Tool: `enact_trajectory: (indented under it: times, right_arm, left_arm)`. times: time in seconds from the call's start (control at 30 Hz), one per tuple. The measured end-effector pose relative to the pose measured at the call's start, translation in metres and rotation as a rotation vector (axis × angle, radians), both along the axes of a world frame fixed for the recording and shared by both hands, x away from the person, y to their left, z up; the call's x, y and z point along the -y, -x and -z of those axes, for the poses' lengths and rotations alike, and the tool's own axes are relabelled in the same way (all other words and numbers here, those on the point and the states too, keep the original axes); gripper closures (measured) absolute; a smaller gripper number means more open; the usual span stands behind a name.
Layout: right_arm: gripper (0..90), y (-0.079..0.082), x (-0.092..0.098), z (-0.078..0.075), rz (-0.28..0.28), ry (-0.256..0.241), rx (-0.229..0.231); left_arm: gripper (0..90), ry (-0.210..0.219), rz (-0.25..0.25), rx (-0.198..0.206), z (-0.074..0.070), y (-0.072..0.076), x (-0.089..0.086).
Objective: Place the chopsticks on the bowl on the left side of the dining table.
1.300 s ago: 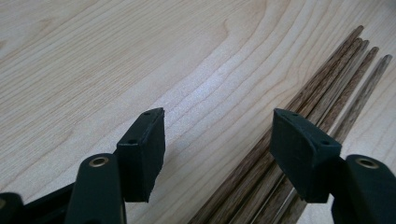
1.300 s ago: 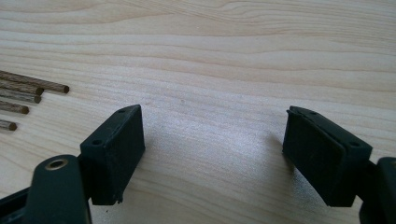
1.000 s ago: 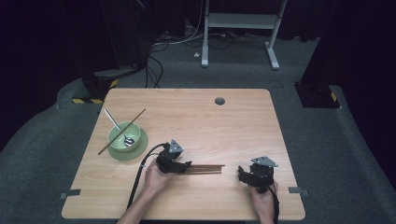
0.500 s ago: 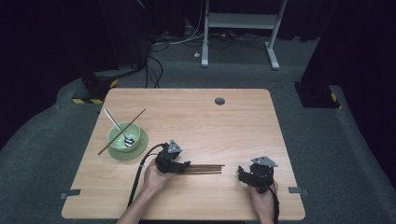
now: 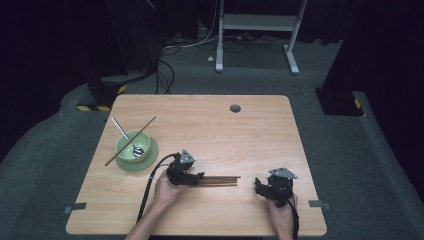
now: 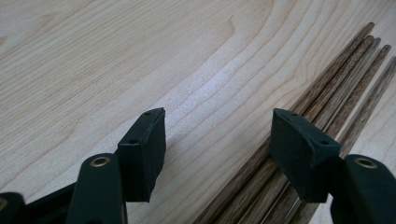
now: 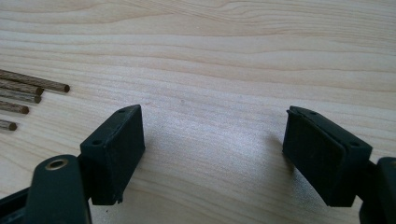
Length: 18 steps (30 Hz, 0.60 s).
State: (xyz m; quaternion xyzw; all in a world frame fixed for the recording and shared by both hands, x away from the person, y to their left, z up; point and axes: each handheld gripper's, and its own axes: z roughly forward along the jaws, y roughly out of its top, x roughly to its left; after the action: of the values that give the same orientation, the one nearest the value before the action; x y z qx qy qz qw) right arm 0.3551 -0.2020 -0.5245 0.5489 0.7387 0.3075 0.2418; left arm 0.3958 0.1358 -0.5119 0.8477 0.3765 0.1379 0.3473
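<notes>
your left gripper [image 5: 196, 176] sits jaws wide over the near end of the bundle of dark brown wooden chopsticks [image 5: 220, 180], gripping nothing. your right gripper [image 5: 261, 186] is open, empty, on bare light wooden table [image 5: 210, 125].

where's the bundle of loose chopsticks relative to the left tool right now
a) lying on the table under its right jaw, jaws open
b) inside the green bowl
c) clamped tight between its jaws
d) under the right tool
a: in the left gripper view the left tool has its jaws spread apart, and the chopsticks lie flat on the table, running beneath the right-hand jaw rather than gripped between the two.
</notes>
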Motion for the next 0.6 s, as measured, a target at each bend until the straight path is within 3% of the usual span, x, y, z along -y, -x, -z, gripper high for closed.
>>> enact_trajectory:
  times: [0.6]
  right_arm:
    - [20.3,0.0000,0.0000,0.0000,0.000,0.000,0.000]
  left_arm:
    - [36.6,-0.018,0.005,0.003,0.0004,0.0006,-0.0031]
